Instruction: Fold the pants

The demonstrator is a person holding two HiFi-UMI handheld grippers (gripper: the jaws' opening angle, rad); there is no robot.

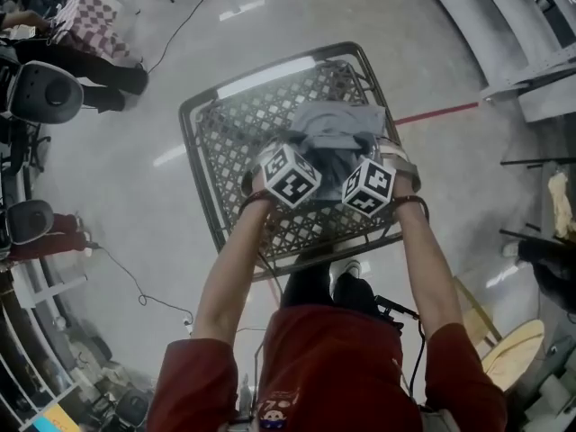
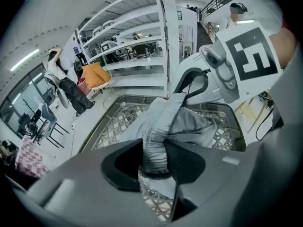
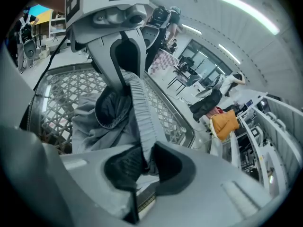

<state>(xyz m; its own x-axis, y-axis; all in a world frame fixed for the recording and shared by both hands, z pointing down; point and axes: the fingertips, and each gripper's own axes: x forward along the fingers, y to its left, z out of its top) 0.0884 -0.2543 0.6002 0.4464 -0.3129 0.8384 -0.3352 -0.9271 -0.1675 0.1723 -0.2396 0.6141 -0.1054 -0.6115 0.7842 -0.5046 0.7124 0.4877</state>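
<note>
Grey pants (image 1: 337,133), seemingly soft, light and limp, bunch above wire basket (image 1: 229,142); left claw (image 2: 154,160) and right claw (image 3: 144,162) each clamp the elastic waistband (image 2: 158,126), likely the firmest hold.

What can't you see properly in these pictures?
- Left hand-held gripper and right hand-held gripper: in the head view their own bodies hide where the jaws pinch the pants.
- Pants legs: bunched in a heap on the mesh table, shape unclear in every view.
- Table legs: head view, hidden under the tabletop.
- People far off: too small to make out.
</note>
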